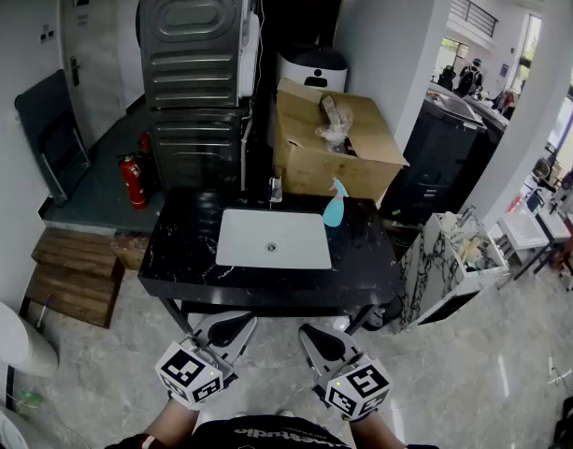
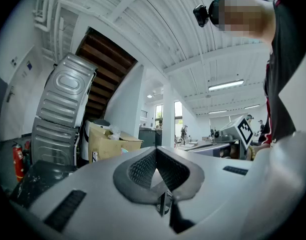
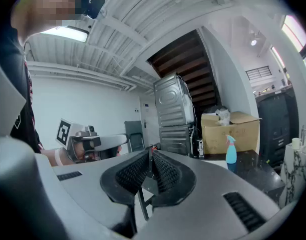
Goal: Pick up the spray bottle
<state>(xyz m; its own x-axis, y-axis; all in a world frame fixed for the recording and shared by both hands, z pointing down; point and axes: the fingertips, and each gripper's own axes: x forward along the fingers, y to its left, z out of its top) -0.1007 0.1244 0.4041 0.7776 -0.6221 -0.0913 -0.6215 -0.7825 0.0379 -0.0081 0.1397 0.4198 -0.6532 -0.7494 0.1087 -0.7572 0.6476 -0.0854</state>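
both my grippers sit low in the head view, left gripper [image 1: 237, 321] and right gripper [image 1: 312, 333] side by side at the bottom centre, just short of the black counter [image 1: 361, 265]. each pair of jaws is closed tip to tip with nothing between them; my own gripper views show the ribbed pads meeting at the front.

the blue spray bottle [image 1: 334, 206] stands upright at the far edge of the counter, right of the white sink [image 1: 272, 238] and just in front of the cardboard box [image 1: 335, 157]. it is well apart from both jaws, above and a little right of them in the head view.

the right gripper view puts the bottle at mid right of the frame, right of my closed jaws, with the box behind it. the left gripper view shows the box left of my jaws, but of the bottle only a sliver of blue at my jaw's edge, too small to be sure.

only the head view shows the sink. the fire extinguisher [image 1: 130, 181] stands at its left. each gripper view catches the other gripper's marker cube.
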